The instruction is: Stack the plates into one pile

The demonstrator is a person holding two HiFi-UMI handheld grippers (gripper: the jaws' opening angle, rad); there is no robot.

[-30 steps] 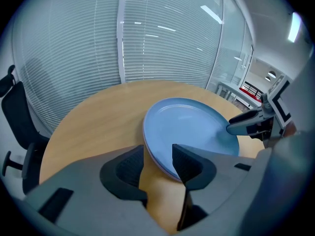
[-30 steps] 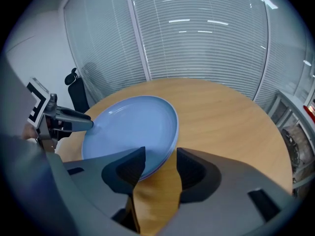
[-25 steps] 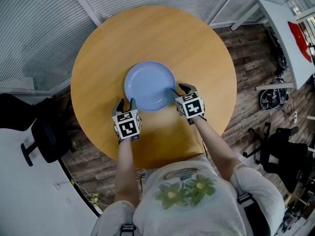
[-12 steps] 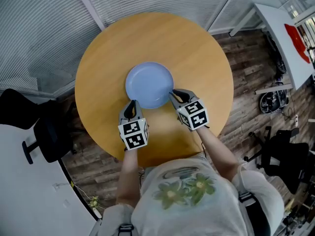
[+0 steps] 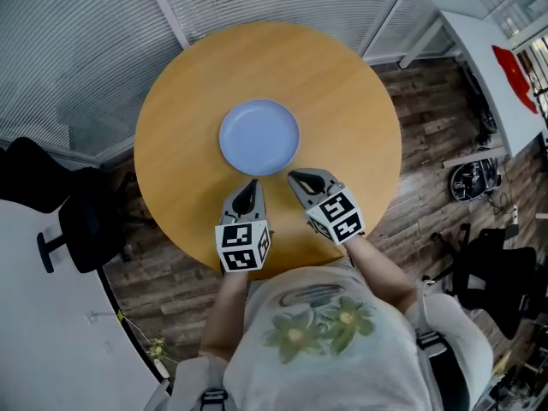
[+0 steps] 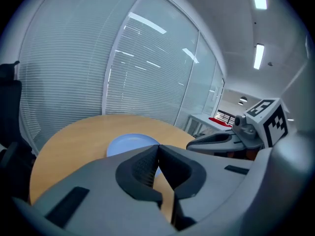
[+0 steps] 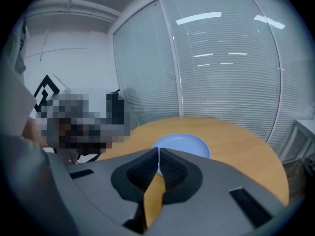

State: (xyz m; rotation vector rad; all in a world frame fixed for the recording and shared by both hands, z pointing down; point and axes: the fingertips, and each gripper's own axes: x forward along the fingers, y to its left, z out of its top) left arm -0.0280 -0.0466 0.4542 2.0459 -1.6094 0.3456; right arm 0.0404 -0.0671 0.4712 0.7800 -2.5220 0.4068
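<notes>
Grippers (image 5: 250,185) (image 5: 296,177) just shut, back off plate (image 5: 259,137)

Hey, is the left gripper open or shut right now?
Shut. The left gripper has just closed: its jaws meet with nothing between them. The plate lies apart from it on the table.

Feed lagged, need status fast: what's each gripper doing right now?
Left gripper: just closed, shut, holding nothing.
Right gripper: just closed, shut, holding nothing.

Worktop (image 5: 342,84) is seen steeply from overhead; both hand-held cams are pointed low across it, blue plate (image 7: 180,145) shared by all.
</notes>
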